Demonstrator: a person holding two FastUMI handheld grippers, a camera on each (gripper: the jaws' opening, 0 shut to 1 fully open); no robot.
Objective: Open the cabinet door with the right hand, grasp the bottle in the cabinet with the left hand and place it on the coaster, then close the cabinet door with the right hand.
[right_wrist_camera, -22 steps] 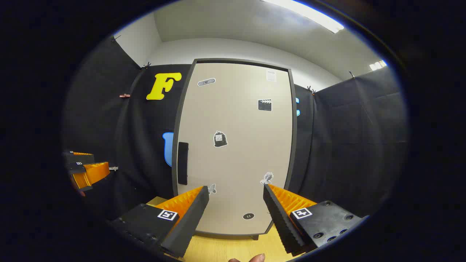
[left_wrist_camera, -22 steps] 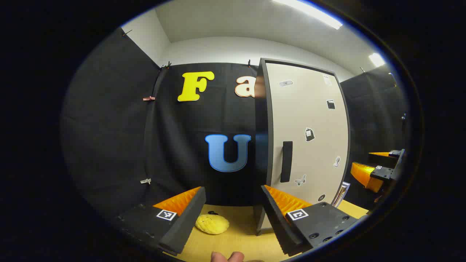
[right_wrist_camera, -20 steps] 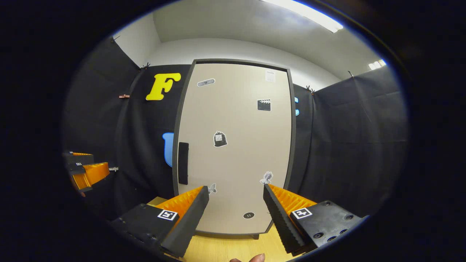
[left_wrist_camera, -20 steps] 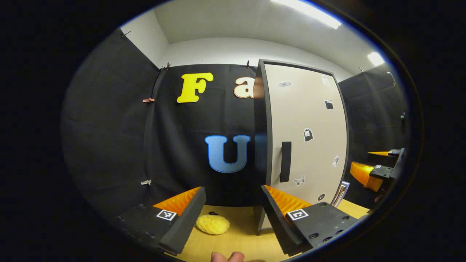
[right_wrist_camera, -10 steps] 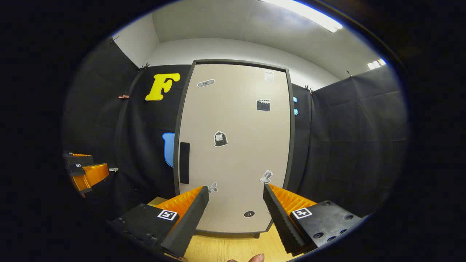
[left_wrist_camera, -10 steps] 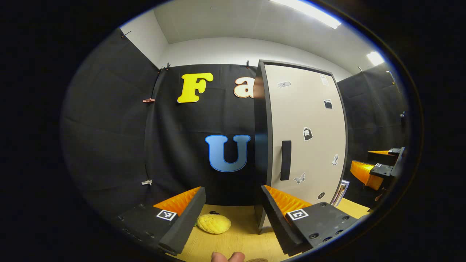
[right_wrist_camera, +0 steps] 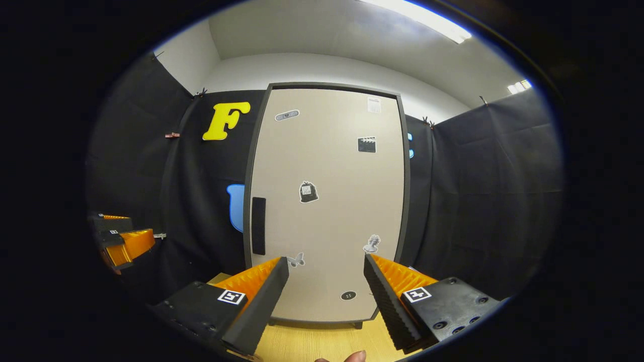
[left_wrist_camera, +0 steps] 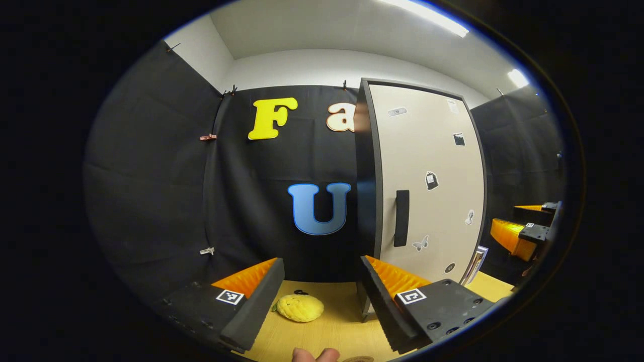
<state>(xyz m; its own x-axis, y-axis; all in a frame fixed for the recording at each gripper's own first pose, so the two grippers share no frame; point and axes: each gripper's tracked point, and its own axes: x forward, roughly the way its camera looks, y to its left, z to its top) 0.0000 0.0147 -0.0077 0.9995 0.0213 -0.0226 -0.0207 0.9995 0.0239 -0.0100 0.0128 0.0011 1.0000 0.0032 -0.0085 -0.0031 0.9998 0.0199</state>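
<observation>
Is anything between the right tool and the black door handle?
No: in the right gripper view, only bare beige cabinet door lies between the open right tool and the black vertical handle.

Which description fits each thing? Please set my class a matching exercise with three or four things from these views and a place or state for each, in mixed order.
Things:
1. cabinet door
2. door handle
3. yellow toy
4. right gripper

Descriptions:
A. lying on the wooden table
B. open, holding nothing
C. shut, with stickers on it
D. dark vertical bar at the door's left edge

Pairs: 1-C, 2-D, 3-A, 4-B
</observation>
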